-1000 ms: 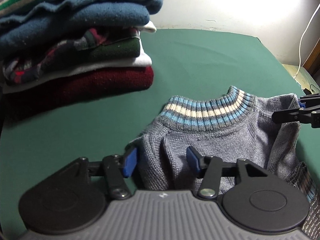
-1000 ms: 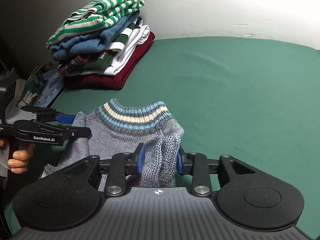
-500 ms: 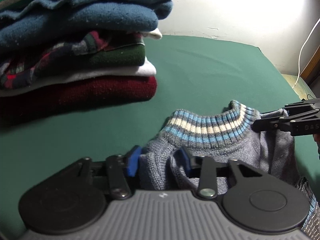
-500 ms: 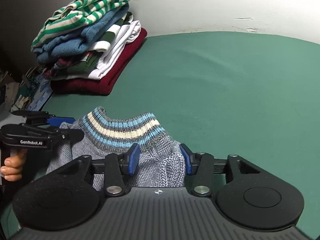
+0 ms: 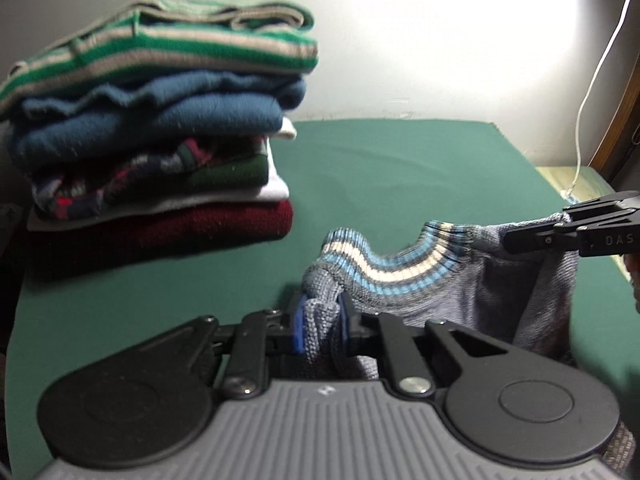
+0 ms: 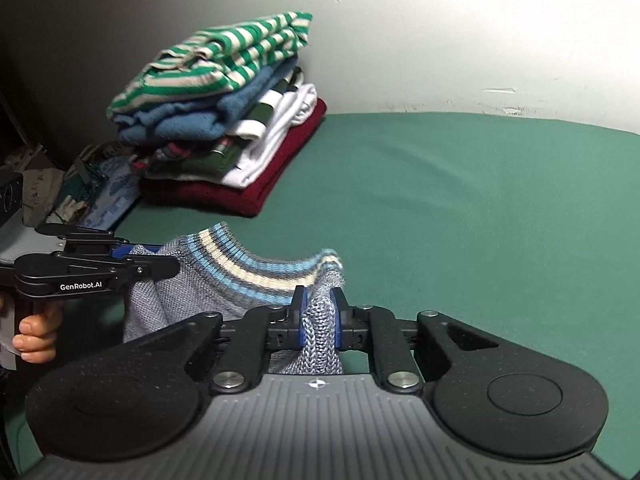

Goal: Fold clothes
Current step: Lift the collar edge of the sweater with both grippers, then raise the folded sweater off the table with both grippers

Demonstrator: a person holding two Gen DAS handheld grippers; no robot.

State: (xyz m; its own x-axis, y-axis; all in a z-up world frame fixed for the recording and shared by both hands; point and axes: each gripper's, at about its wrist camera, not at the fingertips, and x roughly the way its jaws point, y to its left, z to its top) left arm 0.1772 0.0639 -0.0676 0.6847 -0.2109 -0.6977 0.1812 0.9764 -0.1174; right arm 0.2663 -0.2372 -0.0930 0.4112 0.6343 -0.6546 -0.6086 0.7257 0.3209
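A grey knit sweater [image 5: 460, 292] with a blue and cream striped collar [image 6: 248, 268] hangs lifted between my two grippers above the green table [image 6: 480, 220]. My left gripper [image 5: 322, 322] is closing, its blue pads pressing a bunched fold at the sweater's left shoulder. My right gripper [image 6: 318, 314] is closing too, pads clamped on knit at the right shoulder. In the left wrist view the right gripper [image 5: 560, 236] shows at the right edge, gripping cloth. The left gripper [image 6: 120, 264] appears at the left of the right wrist view. The sweater's lower part is hidden.
A stack of folded clothes [image 5: 160, 152] stands at the table's back left, topped by a green striped shirt [image 6: 224, 60]. A white wall runs behind. A white cable [image 5: 592, 92] hangs at the right. Clutter [image 6: 80, 184] lies beyond the table's left edge.
Both grippers went from open around the sweater's shoulders to clamped on them. The sweater's collar has risen off the table and sags between them.
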